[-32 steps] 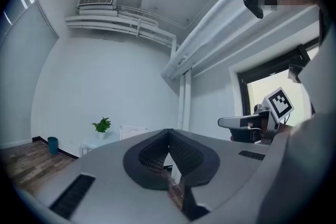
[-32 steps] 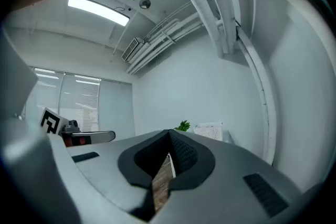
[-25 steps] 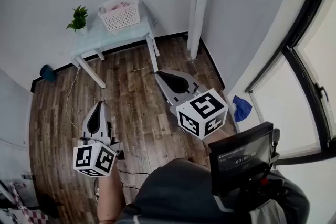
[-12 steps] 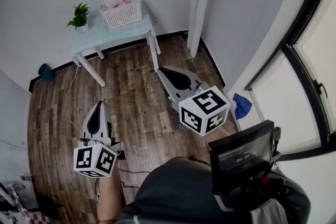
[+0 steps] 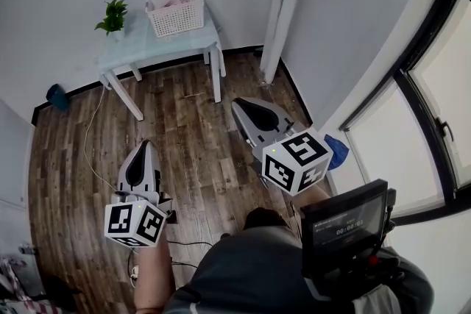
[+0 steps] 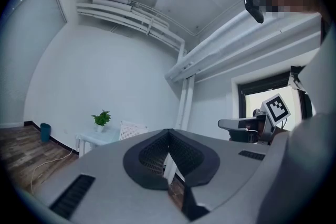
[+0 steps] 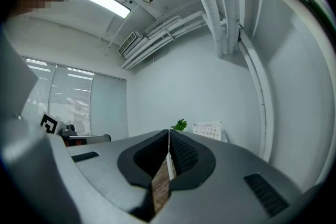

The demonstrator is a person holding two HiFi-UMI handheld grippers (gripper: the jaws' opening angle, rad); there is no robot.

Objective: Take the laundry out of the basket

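Note:
A white laundry basket (image 5: 176, 11) with pinkish laundry in it stands on a small pale table (image 5: 158, 48) against the far wall. It is small and distant in the left gripper view (image 6: 133, 130) and the right gripper view (image 7: 209, 130). My left gripper (image 5: 140, 155) hangs over the wooden floor, well short of the table, jaws shut and empty (image 6: 168, 131). My right gripper (image 5: 240, 106) is a little further forward, near the table's right leg, also shut on nothing (image 7: 168, 134).
A potted plant (image 5: 112, 15) stands on the table left of the basket. White pipes (image 5: 283, 4) run up the corner to the right. A blue cloth (image 5: 338, 151) lies by the window wall, a dark bin (image 5: 56, 95) at the far left, and a cable (image 5: 92, 143) trails across the floor.
The head view has shifted slightly. The right gripper has drifted a little to the right and nearer. Both grippers stay shut and empty.

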